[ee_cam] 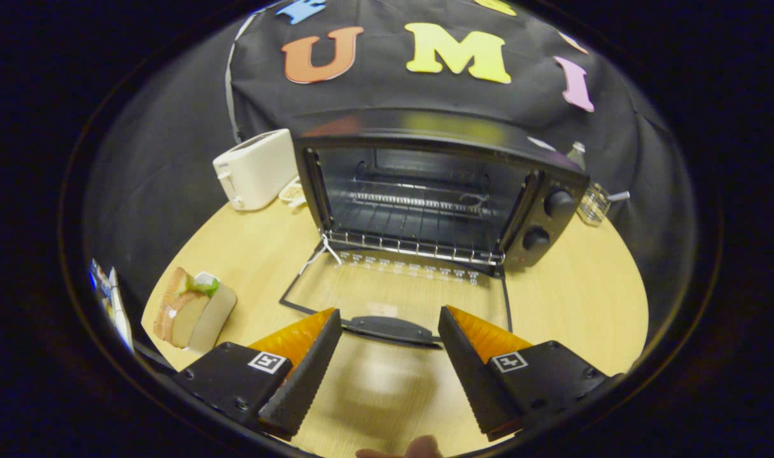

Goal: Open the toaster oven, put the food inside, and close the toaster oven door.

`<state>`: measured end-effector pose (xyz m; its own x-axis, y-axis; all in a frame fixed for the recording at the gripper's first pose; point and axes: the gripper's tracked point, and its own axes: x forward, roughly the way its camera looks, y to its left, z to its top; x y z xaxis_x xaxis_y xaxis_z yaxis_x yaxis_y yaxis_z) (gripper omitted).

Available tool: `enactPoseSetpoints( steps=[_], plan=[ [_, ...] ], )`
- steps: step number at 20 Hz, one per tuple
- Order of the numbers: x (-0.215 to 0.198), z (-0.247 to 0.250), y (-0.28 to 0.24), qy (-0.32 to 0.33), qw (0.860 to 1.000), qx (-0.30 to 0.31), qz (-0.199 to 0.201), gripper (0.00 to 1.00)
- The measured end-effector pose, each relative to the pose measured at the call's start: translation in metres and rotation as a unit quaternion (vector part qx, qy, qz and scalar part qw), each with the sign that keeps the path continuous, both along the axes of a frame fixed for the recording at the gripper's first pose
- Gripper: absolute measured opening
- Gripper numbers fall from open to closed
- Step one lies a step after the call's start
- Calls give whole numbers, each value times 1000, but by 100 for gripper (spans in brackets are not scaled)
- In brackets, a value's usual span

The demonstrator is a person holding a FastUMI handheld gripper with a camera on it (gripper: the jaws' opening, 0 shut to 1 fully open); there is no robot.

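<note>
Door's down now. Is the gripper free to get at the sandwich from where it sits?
Probably yes. The gripper is open and empty by the door handle; the sandwich lies on bare table beside its left finger, nothing between. It needs swinging left.

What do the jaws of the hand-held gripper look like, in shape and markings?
The gripper has two wedge-shaped jaws that taper toward the tips. Their inner faces are ribbed with fine ridges. Each jaw sits on a flat block with small screws and a square white marker bearing a black pattern. The jaws stand wide apart, holding nothing, with the oven door handle just ahead of them.
</note>
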<state>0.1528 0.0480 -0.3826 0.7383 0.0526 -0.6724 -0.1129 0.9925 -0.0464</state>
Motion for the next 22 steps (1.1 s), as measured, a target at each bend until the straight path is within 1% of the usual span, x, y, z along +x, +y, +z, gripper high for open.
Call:
enactPoseSetpoints(
  steps=[1, 2, 3, 5, 7, 8, 11, 13, 15, 16, 18, 22],
  plan=[
    [-1, 3, 5, 2, 1000, 5, 13, 100],
    [-4, 11, 17, 10, 999, 23, 32, 100],
    [-10, 23, 30, 14, 997, 43, 55, 100],
    [-17, 57, 46, 5, 993, 63, 100, 100],
    [-34, 77, 69, 17, 984, 89, 156, 100],
    [-43, 82, 81, 35, 978, 110, 175, 100],
    [-68, 83, 120, 109, 955, 188, 202, 100],
    [-78, 81, 142, 156, 940, 220, 209, 100],
    [-79, 71, 159, 190, 930, 241, 202, 100],
    [-79, 64, 169, 209, 923, 257, 196, 100],
    [-80, 48, 189, 254, 904, 293, 179, 100],
    [-72, 10, 210, 309, 886, 318, 139, 99]
  ],
)
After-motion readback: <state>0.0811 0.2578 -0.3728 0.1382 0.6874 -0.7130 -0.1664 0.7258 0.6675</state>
